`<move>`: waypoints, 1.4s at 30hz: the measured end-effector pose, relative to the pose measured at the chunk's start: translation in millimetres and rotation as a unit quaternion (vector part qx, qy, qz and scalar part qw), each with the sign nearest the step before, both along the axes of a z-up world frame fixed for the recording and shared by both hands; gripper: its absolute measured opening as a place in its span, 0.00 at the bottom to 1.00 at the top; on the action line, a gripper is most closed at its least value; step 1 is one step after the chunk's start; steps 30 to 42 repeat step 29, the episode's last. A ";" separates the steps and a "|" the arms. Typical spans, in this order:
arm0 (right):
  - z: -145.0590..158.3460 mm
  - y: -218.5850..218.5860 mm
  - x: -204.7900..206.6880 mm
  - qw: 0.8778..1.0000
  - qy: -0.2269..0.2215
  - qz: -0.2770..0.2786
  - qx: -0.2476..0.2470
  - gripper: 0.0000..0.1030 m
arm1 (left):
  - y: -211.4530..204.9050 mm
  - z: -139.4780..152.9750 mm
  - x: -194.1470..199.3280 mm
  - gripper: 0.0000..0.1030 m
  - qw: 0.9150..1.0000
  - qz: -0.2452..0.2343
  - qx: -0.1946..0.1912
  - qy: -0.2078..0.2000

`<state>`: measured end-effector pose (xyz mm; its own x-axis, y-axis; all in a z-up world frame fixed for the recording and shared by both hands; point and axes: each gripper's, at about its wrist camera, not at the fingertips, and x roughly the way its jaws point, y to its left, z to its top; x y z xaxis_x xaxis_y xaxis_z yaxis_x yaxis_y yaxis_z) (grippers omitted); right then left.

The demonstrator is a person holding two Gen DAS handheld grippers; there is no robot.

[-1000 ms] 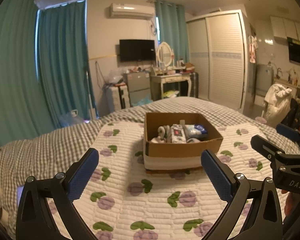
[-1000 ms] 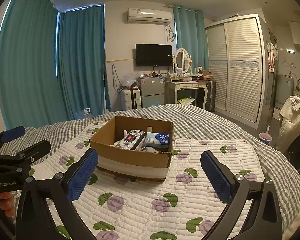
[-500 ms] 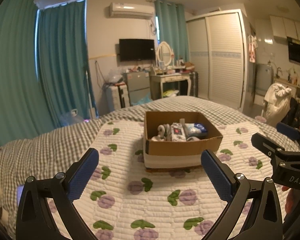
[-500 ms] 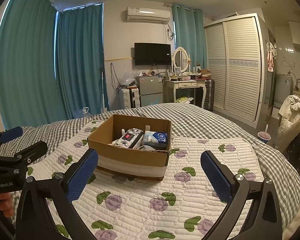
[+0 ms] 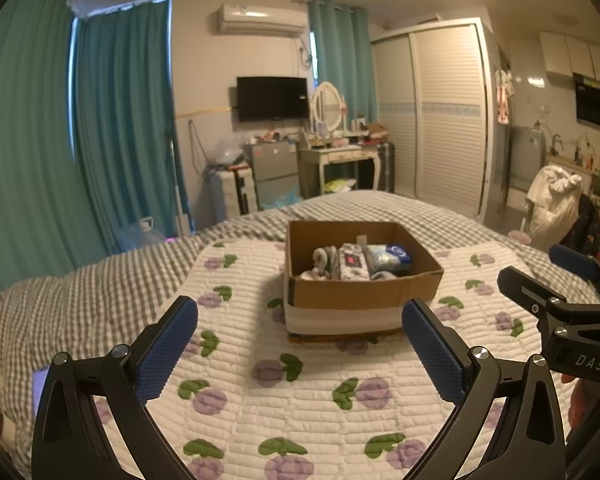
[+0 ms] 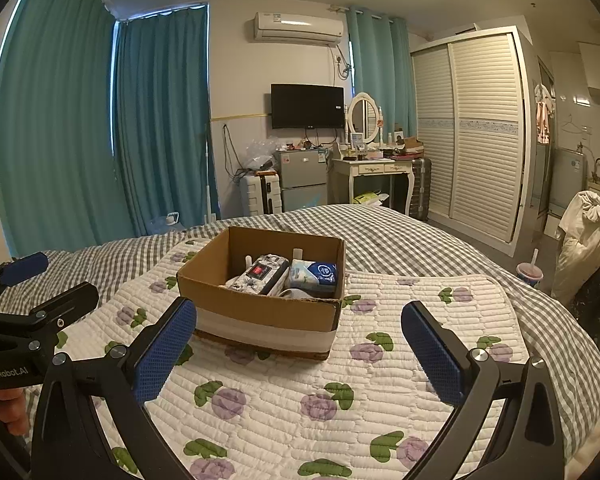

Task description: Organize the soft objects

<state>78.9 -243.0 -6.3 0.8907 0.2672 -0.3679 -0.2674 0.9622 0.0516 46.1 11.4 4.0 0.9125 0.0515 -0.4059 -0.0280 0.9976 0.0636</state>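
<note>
- Sitting at 12 o'clock on the floral quilt, the cardboard box held soft packs.
- Left gripper and right gripper gaped wide, holding nothing.
- Bare quilt ringed the box; checked bedspread lay beyond.

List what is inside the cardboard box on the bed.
The cardboard box holds a patterned pack with a red label, a blue and white pack and rolled grey-white fabric. Its near wall hides whatever lies lower down.
</note>
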 end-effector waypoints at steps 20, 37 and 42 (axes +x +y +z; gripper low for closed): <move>-1.8 1.3 -1.0 1.000 0.001 0.000 -0.003 1.00 | -0.2 -0.9 0.7 1.00 1.000 0.001 -0.004 0.003; -2.4 2.6 -1.3 1.000 0.002 0.001 -0.004 1.00 | -0.7 0.4 1.6 1.00 1.000 -0.001 -0.002 0.007; -2.4 2.6 -1.3 1.000 0.002 0.001 -0.004 1.00 | -0.7 0.4 1.6 1.00 1.000 -0.001 -0.002 0.007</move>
